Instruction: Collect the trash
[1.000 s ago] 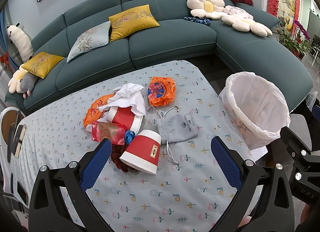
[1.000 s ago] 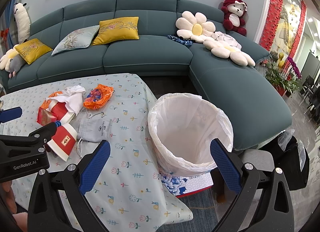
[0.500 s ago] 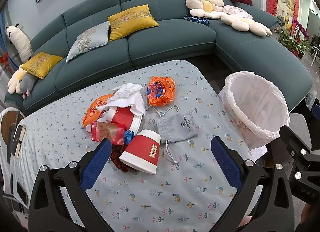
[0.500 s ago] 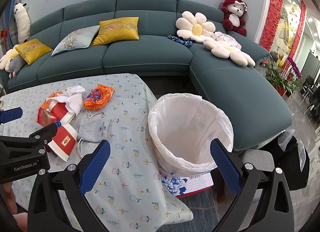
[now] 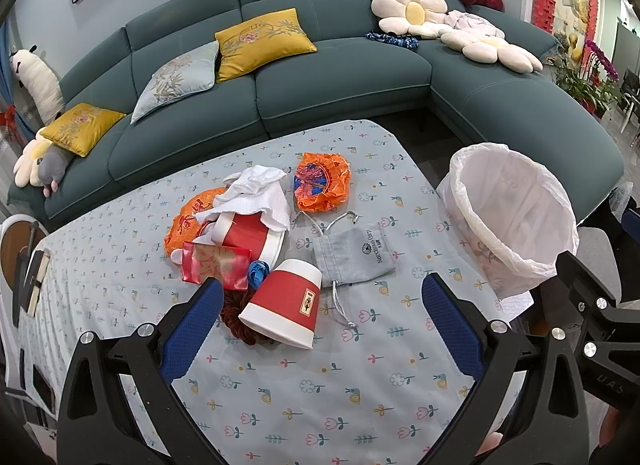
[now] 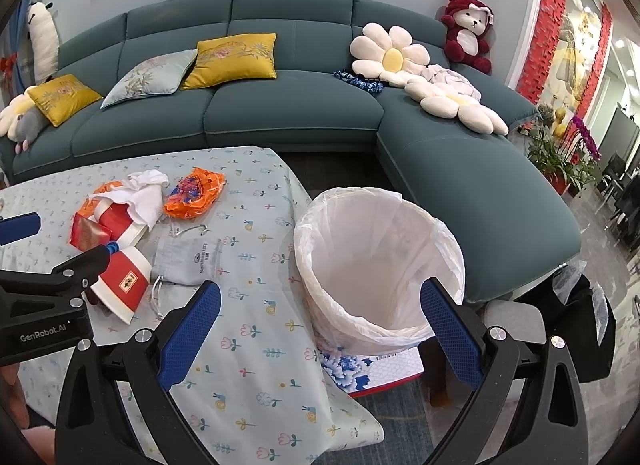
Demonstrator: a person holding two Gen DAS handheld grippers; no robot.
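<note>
A pile of trash lies on the floral tablecloth [image 5: 280, 385]: an overturned red paper cup [image 5: 286, 305], a second red cup [image 5: 248, 235] under a white cloth [image 5: 260, 197], a red packet [image 5: 216, 263], two orange wrappers [image 5: 322, 181] and a grey drawstring pouch [image 5: 356, 253]. My left gripper [image 5: 320, 325] hovers open just short of the overturned cup. A bin lined with a white bag [image 6: 380, 265] stands off the table's right edge. Above that bin's near rim my right gripper [image 6: 320, 329] is open and empty. The cup [image 6: 120, 285] also shows in the right wrist view.
A teal corner sofa [image 5: 340, 77] with yellow and grey cushions runs behind the table. Flower pillows and a plush bear sit on its right part. A blue-patterned box [image 6: 372, 369] lies under the bin. Potted flowers [image 6: 568, 153] stand far right.
</note>
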